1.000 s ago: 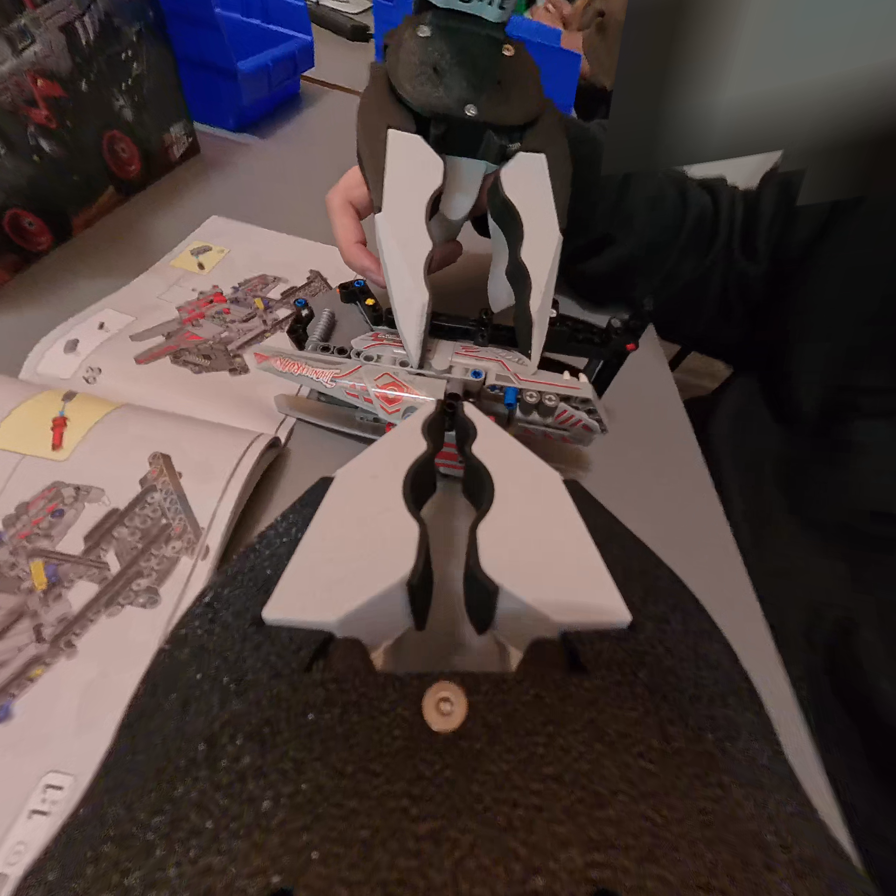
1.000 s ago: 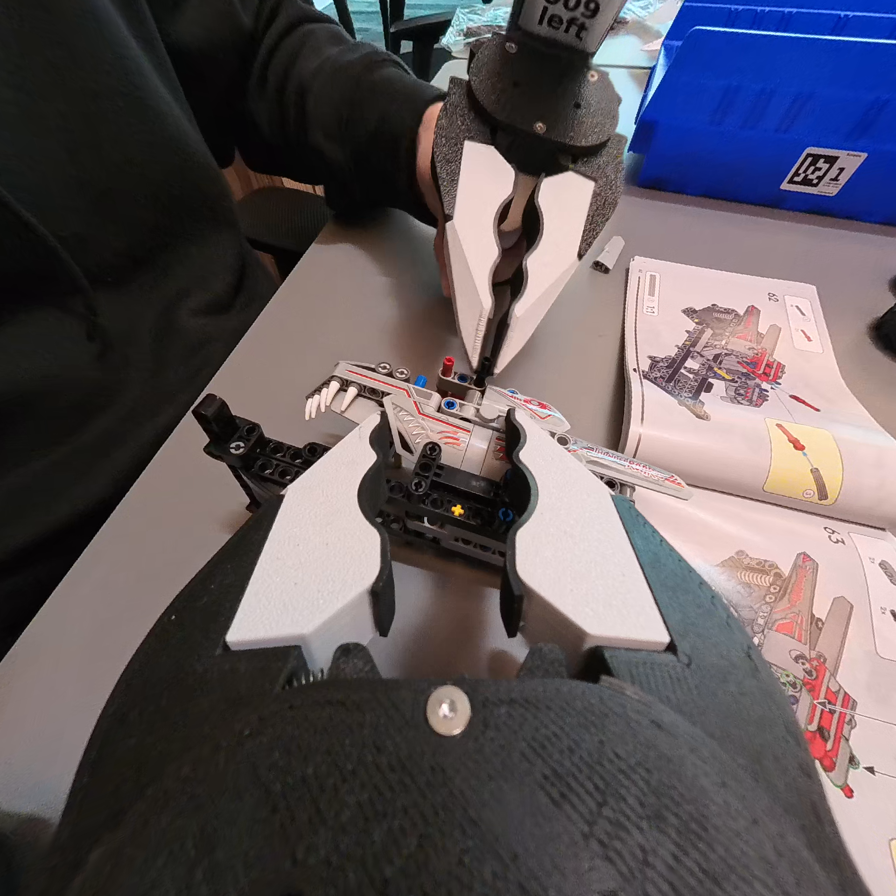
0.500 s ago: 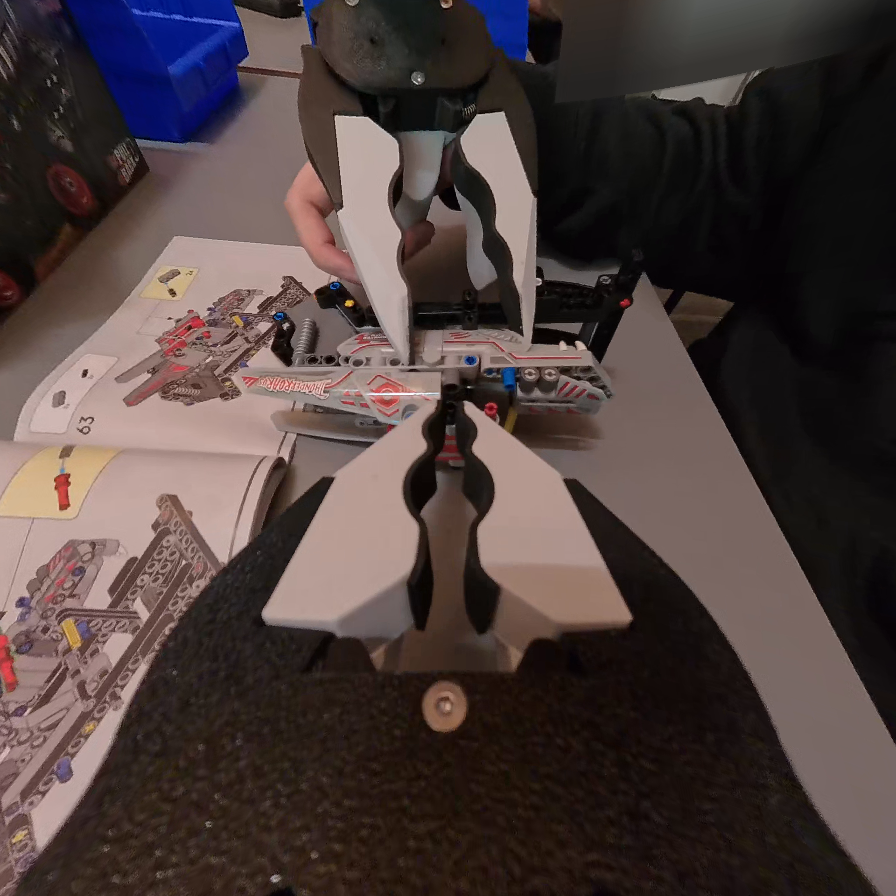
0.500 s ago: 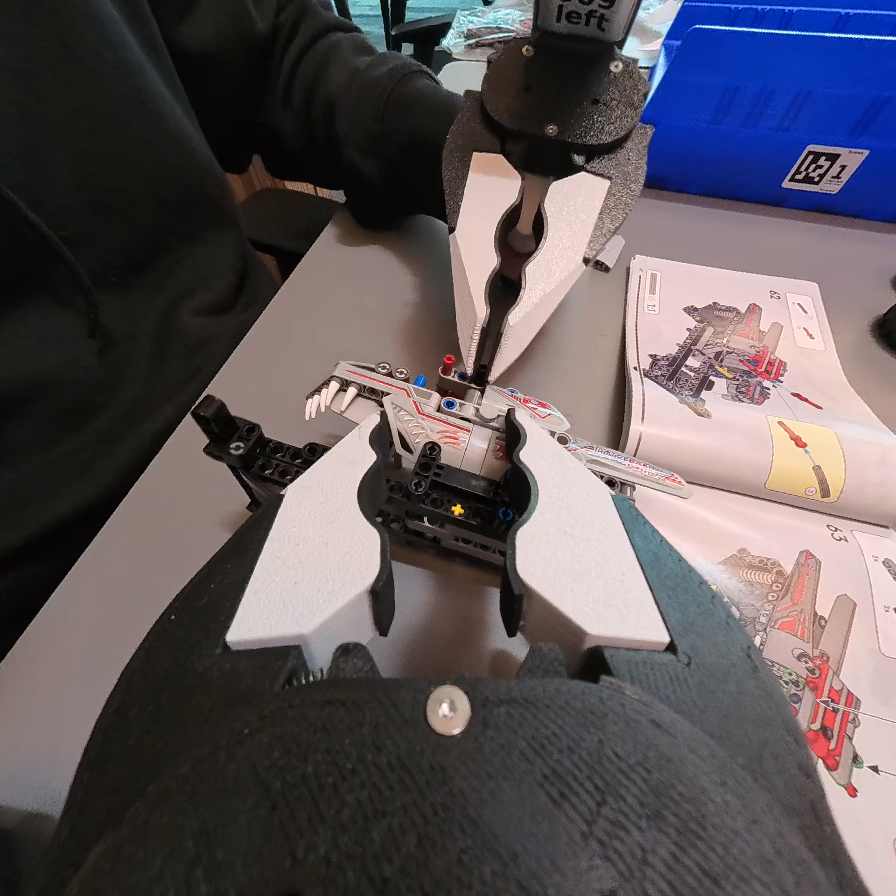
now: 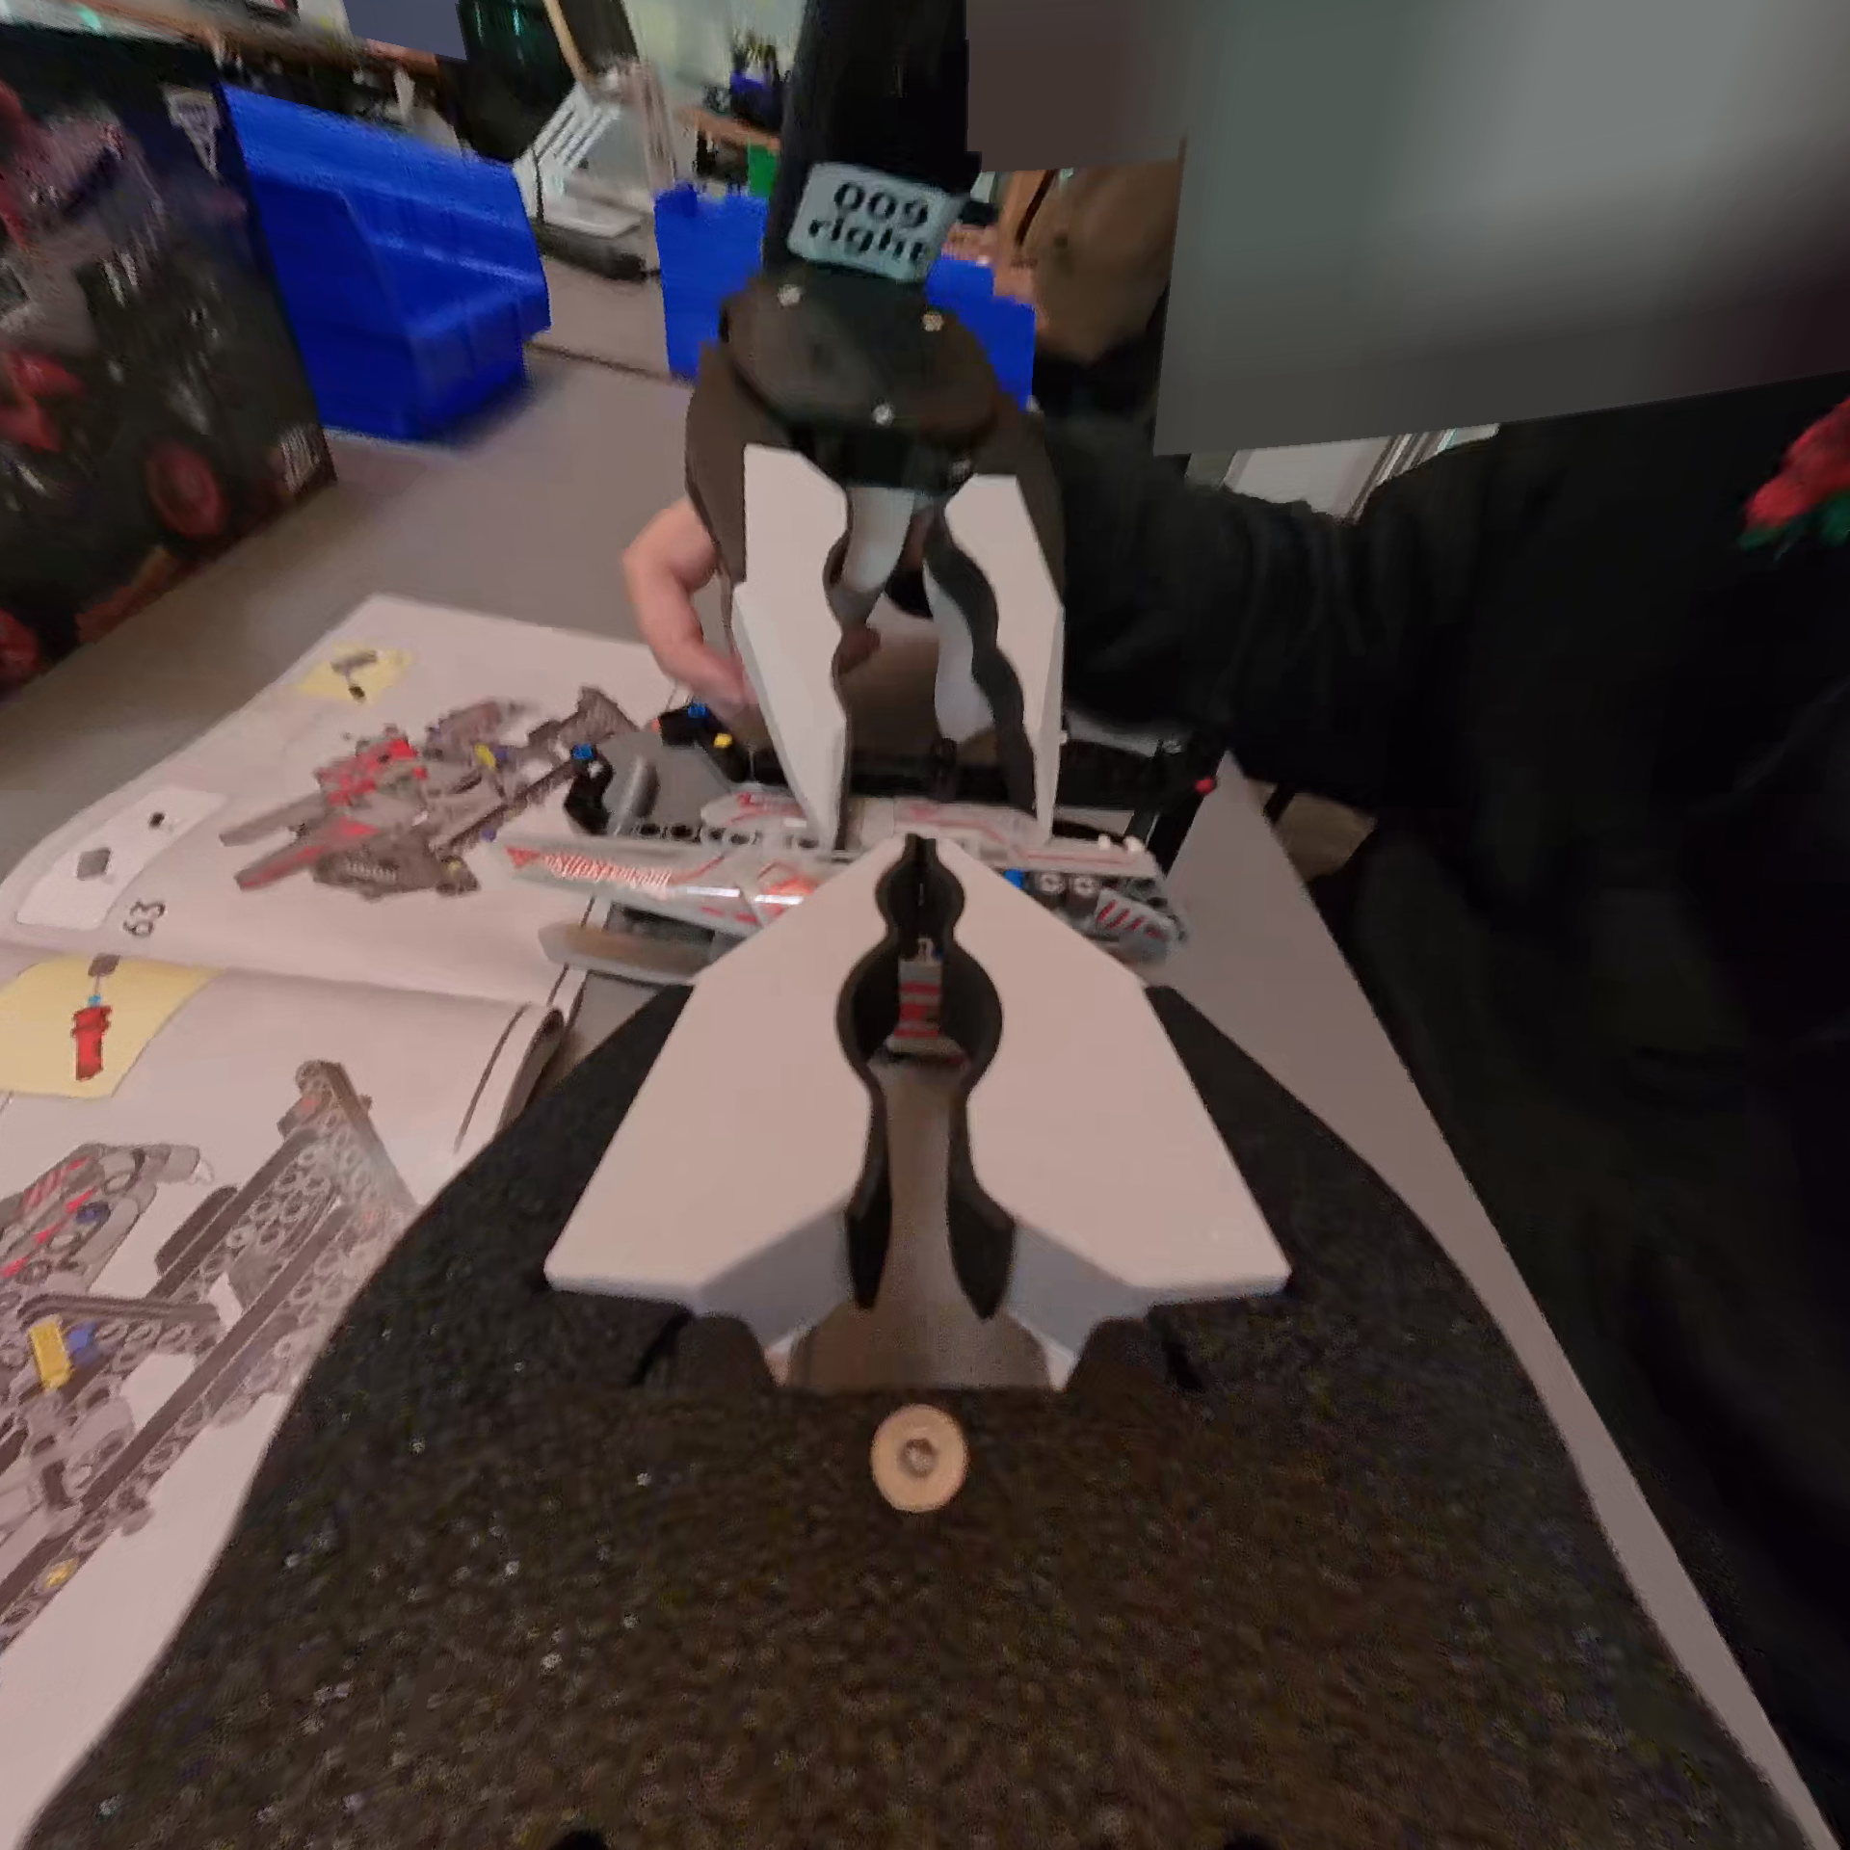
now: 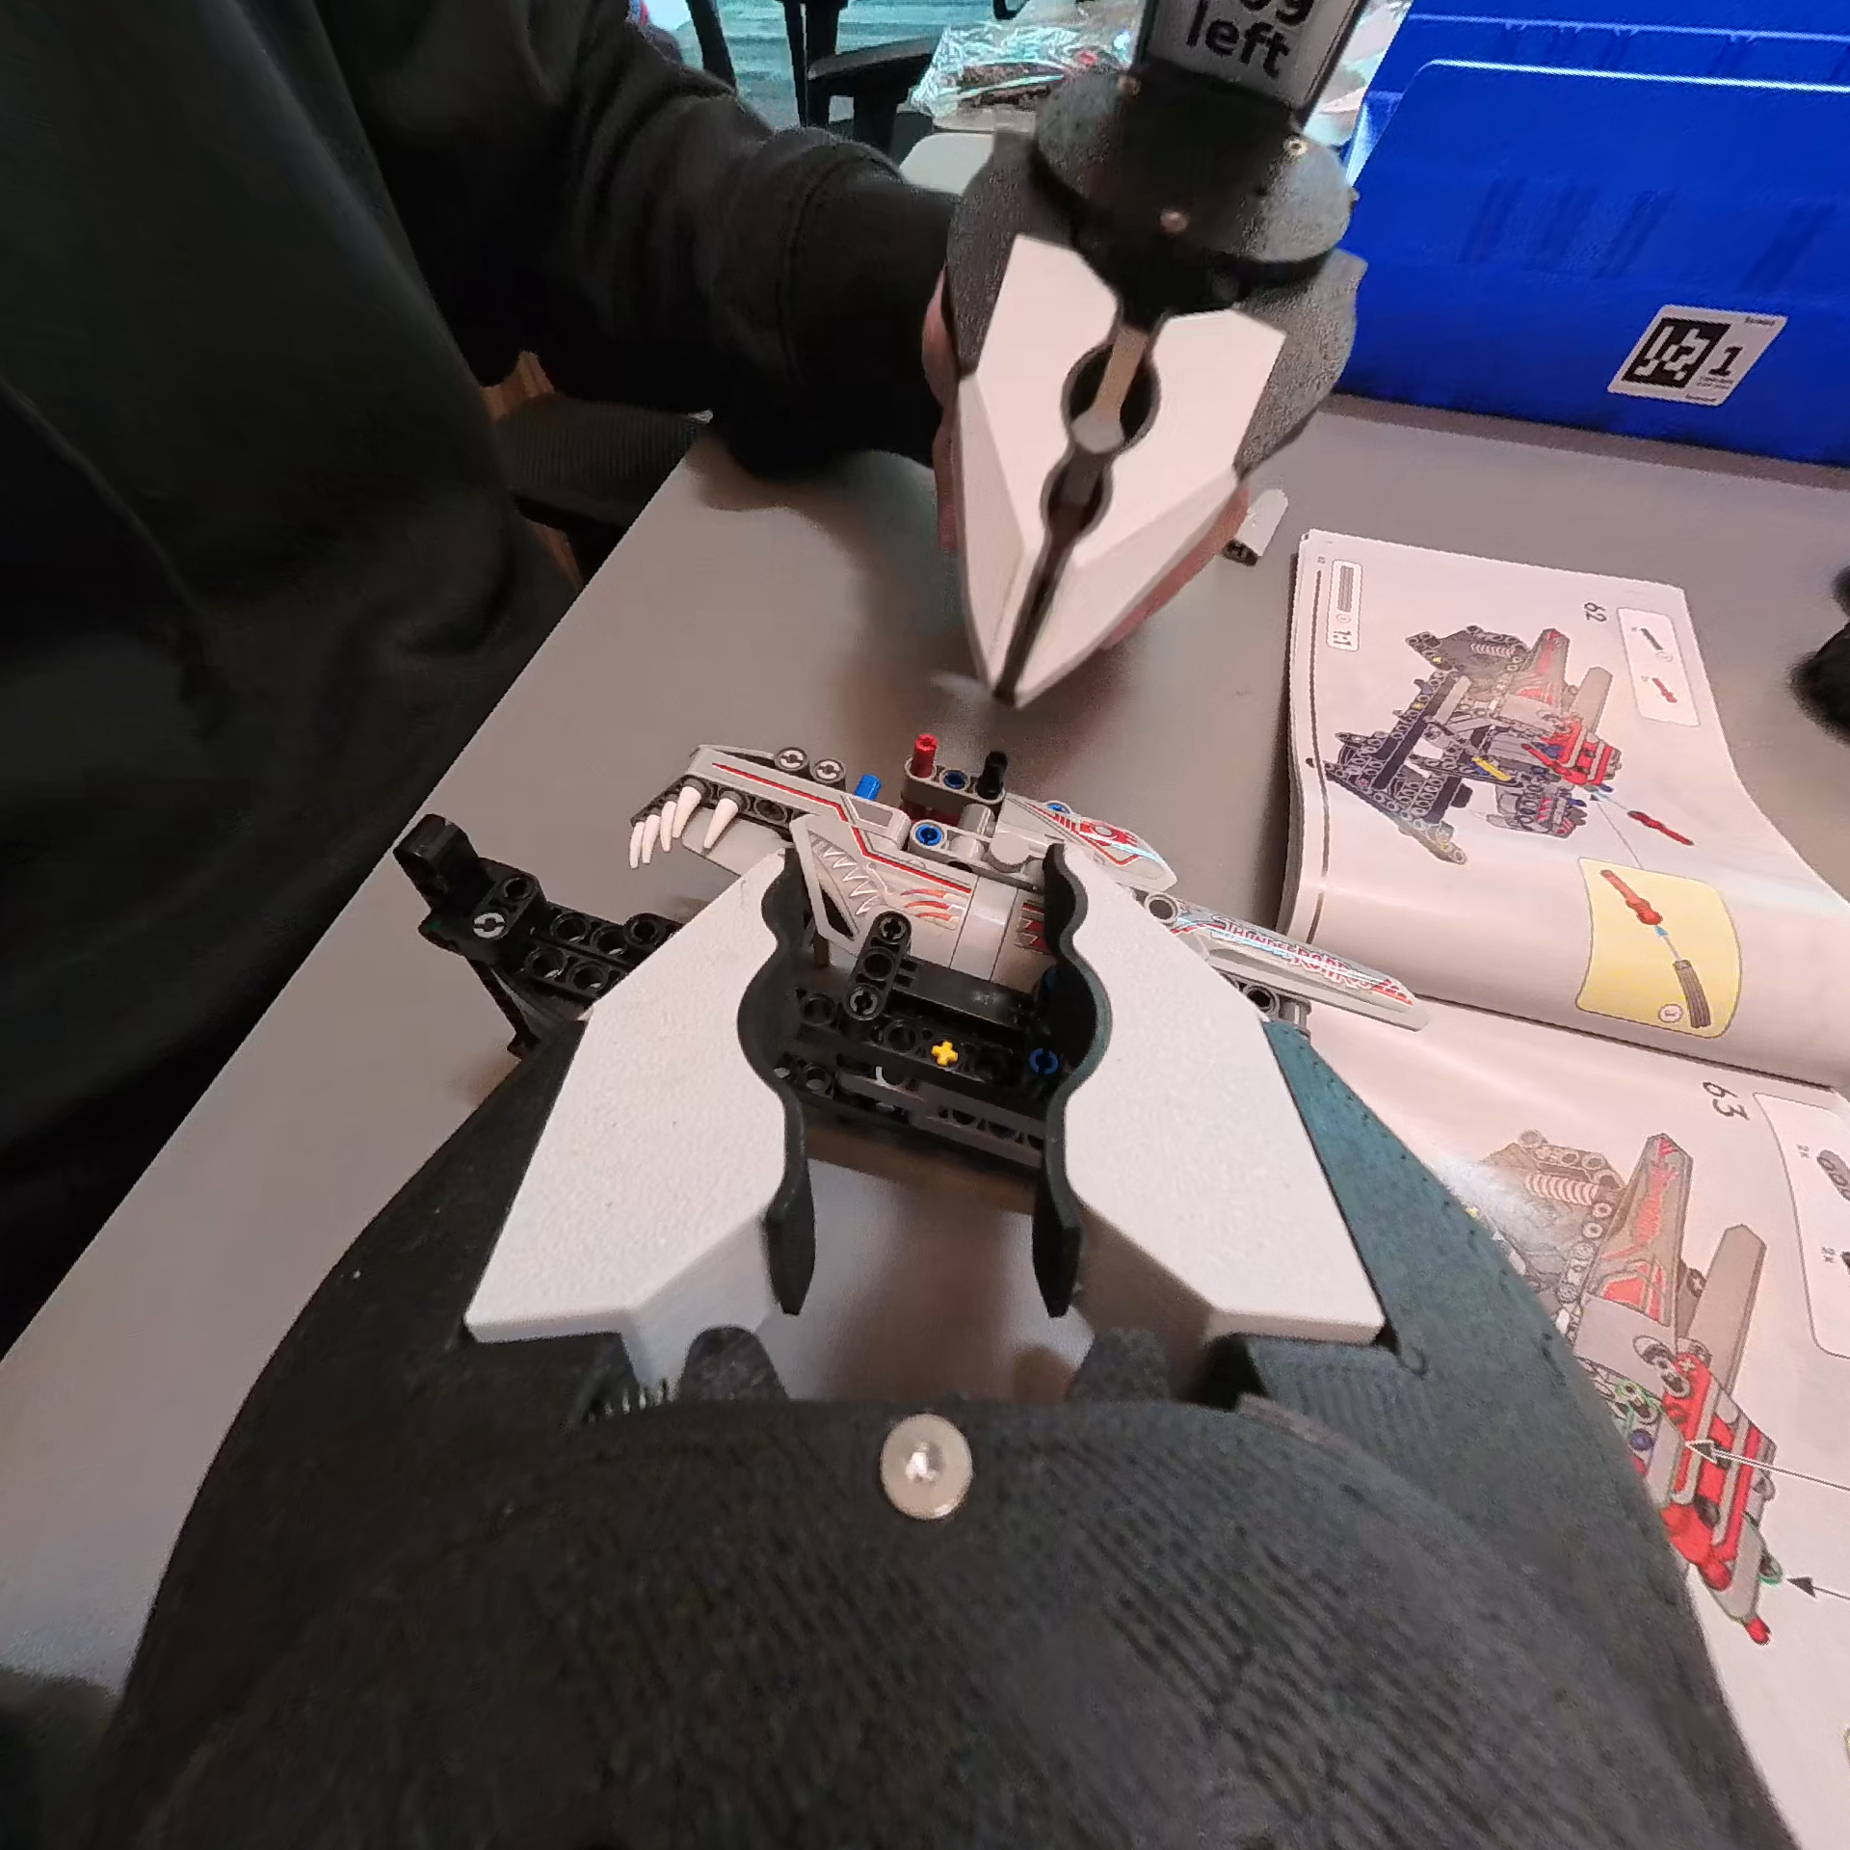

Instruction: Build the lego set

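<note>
The grey, black and red lego model [image 6: 961,901] lies on the grey table [image 6: 701,621]. My right gripper [image 6: 921,891] straddles its middle, one finger pressed on each side, shut on it. It also shows in the left wrist view [image 5: 936,826], opposite me. A short black pin [image 6: 991,773] and a red pin [image 6: 926,749] stand up from a grey piece on the model's far side. My left gripper [image 6: 1011,691] is shut and empty, tips hovering just above and behind the black pin. In its own view its shut tips [image 5: 916,851] lie over the model [image 5: 681,871].
An open instruction booklet [image 6: 1502,801] lies beside the model and shows in the left wrist view [image 5: 300,901]. Blue bins [image 6: 1602,200] stand behind it. A dark lego box [image 5: 120,400] stands far left. A small grey piece [image 6: 1261,521] lies by the booklet. A person's dark sleeve borders the table edge. Only a small space, under 4 cm, lies between the two pairs of fingers.
My left gripper has lifted up and back off the black pin, which stays standing on the model. My right gripper has kept its hold on the model.
</note>
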